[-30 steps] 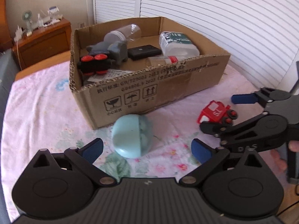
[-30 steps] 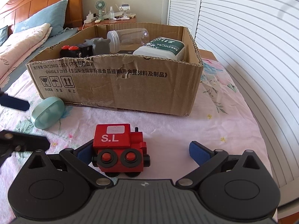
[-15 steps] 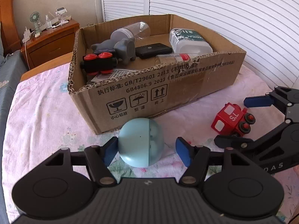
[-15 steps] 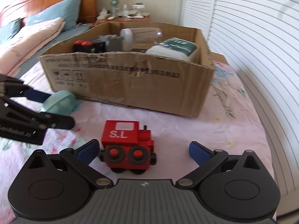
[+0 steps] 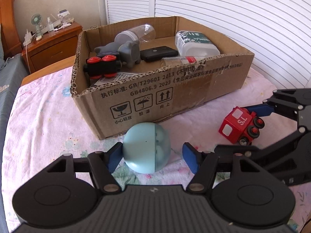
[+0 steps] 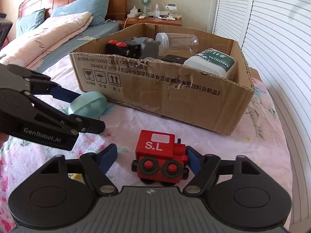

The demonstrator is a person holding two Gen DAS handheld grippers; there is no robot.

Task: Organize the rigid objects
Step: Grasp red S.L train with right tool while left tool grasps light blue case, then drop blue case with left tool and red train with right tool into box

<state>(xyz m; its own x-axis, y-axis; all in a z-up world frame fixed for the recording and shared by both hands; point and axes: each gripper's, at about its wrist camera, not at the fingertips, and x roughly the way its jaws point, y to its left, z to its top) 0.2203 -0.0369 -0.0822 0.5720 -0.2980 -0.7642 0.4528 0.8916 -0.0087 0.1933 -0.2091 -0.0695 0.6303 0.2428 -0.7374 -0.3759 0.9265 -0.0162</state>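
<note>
On the bed's soft floral sheet [image 5: 38, 120], my left gripper [image 5: 152, 155] straddles the egg [image 5: 146, 147], jaws part-open, one pad touching. My right gripper [image 6: 150, 160] brackets the train [image 6: 160, 161], jaws part-open, right pad touching. Uneven closing could roll the egg away or twist the train.

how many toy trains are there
2: a red train on the bedspread between the right gripper fingers, and a black train in the cardboard box, left end. Others could be hidden under the clutter.
</note>
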